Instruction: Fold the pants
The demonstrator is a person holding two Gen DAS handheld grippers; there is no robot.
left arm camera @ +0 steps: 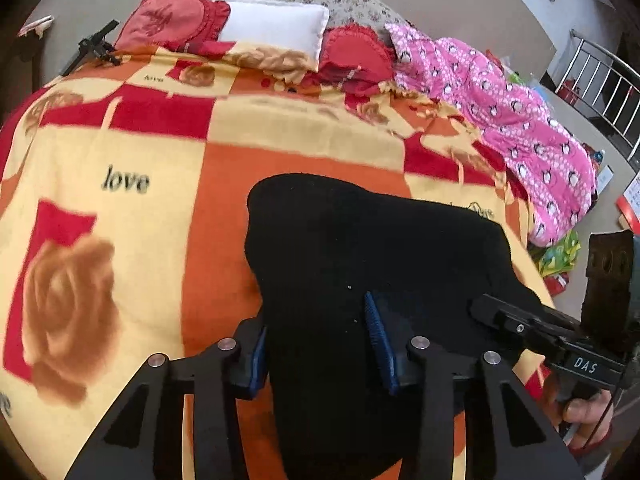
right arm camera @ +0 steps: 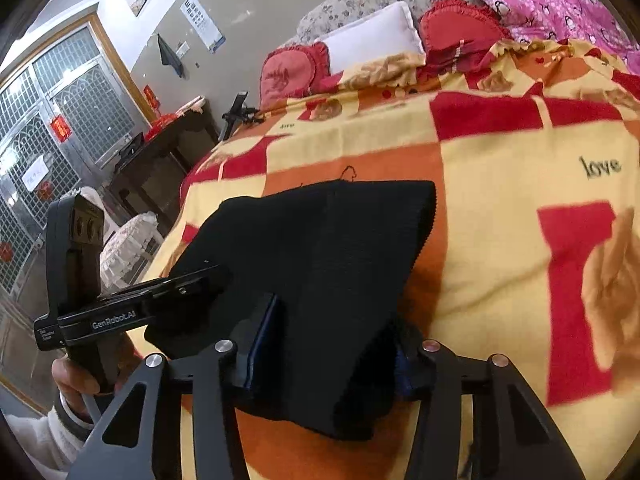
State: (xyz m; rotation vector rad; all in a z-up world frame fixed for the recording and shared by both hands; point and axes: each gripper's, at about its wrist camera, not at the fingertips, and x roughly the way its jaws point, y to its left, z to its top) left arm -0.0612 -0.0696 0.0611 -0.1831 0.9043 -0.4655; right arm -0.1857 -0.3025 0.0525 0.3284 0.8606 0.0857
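The black pants (left arm camera: 360,248) lie in a folded bundle on the orange, yellow and red blanket (left arm camera: 140,152) on the bed. My left gripper (left arm camera: 320,344) is open, its blue-padded fingers spread over the near part of the pants. My right gripper (right arm camera: 332,344) is also open, with the black cloth (right arm camera: 320,248) lying between its fingers. Each gripper shows in the other's view: the right one (left arm camera: 532,328) at the pants' right edge, the left one (right arm camera: 132,312) at their left edge.
At the head of the bed are red pillows (left arm camera: 176,20), a white pillow (left arm camera: 272,24) and a pink quilt (left arm camera: 520,120). A black stand (left arm camera: 92,48) sits at the far left corner. A dark table (right arm camera: 160,152) and a padded stool (right arm camera: 128,240) stand beside the bed.
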